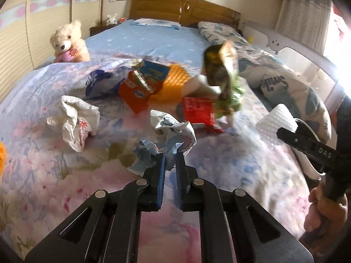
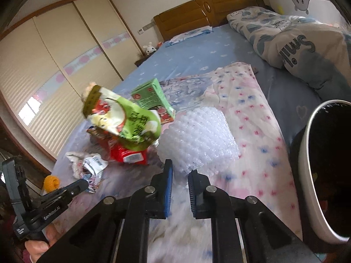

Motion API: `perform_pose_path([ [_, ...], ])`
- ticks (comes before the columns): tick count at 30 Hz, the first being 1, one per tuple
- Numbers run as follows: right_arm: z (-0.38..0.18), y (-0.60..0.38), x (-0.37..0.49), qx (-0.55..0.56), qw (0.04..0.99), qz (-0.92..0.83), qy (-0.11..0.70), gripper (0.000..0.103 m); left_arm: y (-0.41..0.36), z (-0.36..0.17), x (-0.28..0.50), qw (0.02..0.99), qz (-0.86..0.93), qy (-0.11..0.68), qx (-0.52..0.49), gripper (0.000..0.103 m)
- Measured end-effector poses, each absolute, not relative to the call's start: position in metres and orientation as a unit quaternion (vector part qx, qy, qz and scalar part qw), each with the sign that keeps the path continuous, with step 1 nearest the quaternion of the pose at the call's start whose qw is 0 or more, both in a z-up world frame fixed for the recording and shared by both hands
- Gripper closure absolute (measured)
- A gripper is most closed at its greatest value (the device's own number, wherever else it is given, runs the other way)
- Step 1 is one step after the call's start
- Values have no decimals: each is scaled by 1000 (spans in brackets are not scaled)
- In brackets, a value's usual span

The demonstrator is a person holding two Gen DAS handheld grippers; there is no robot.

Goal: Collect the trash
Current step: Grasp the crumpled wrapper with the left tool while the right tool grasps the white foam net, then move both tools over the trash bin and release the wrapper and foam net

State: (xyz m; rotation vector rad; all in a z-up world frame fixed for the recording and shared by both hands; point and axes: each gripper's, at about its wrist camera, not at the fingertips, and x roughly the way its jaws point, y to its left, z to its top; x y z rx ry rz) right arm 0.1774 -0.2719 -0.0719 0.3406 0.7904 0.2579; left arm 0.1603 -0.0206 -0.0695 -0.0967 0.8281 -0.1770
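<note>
Trash lies scattered on a floral quilt on the bed. My left gripper (image 1: 170,157) is shut on a crumpled blue-and-white paper wrapper (image 1: 173,131) near the quilt's middle. My right gripper (image 2: 181,171) is open and empty, its fingertips at the near edge of a white bubble-wrap wad (image 2: 197,138), which also shows in the left wrist view (image 1: 277,118). A green snack bag (image 2: 122,122) stands upright, blurred, over a red packet (image 2: 129,155); the bag shows in the left wrist view (image 1: 223,81) too. A white bin with a black liner (image 2: 316,166) stands at the right.
A crumpled white bag (image 1: 74,122), an orange-and-blue carton (image 1: 140,87), a blue-white bag (image 1: 103,83) and a green carton (image 2: 153,98) lie further up the quilt. A teddy bear (image 1: 68,41) sits at the left. A rolled duvet (image 2: 296,43) lies along the right side.
</note>
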Motion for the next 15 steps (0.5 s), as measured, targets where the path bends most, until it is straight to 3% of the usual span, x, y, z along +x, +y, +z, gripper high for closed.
perform_pose_path([
  [15,-60,-302,123,179,905,110,371,90,-81,-55,132,901,-171,396,-35,95],
])
